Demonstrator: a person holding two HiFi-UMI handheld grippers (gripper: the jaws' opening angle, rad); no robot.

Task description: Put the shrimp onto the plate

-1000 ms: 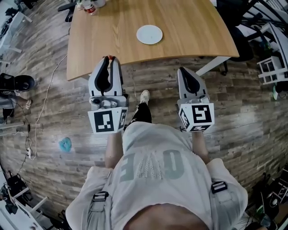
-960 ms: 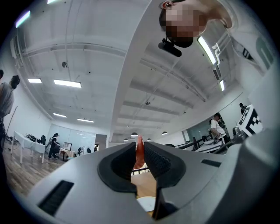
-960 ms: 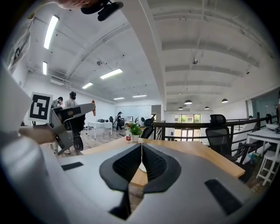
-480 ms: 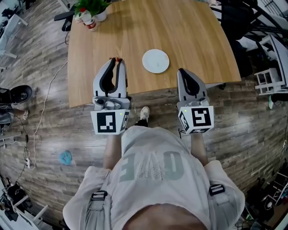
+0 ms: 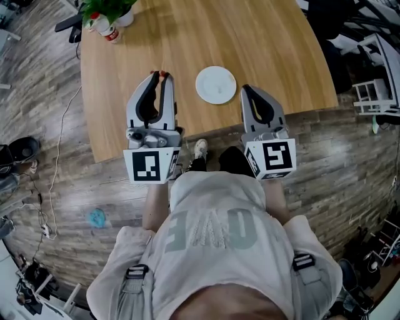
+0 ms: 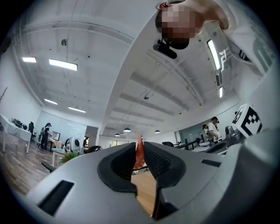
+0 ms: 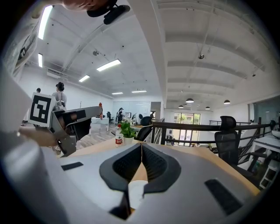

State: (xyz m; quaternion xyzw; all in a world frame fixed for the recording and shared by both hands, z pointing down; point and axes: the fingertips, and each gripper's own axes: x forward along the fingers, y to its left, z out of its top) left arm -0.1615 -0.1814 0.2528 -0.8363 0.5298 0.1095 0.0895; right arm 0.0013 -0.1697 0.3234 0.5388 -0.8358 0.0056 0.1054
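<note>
A small orange-red shrimp (image 5: 163,73) (image 6: 139,154) sticks out from the tips of my left gripper (image 5: 162,77) (image 6: 139,148), which is shut on it. It hangs over the near part of the wooden table (image 5: 269,50). A white round plate (image 5: 216,84) lies empty on the table, just right of the shrimp and between the two grippers. My right gripper (image 5: 244,89) (image 7: 141,147) is shut with nothing in it, close to the plate's right rim. Below its jaws in the right gripper view a piece of the plate (image 7: 134,193) shows, and at the left the left gripper with the shrimp (image 7: 100,105).
A potted plant (image 5: 103,7) (image 7: 127,129) and a red-labelled bottle (image 5: 110,32) (image 7: 117,140) stand at the table's far left corner. The table's near edge runs under both grippers. Office chairs (image 7: 229,138), racks and cables (image 5: 59,150) surround the table on the plank floor.
The person has stepped up to the table. Both grippers, earlier over the floor short of the edge, now reach over the tabletop beside the plate. The shrimp stays gripped.
</note>
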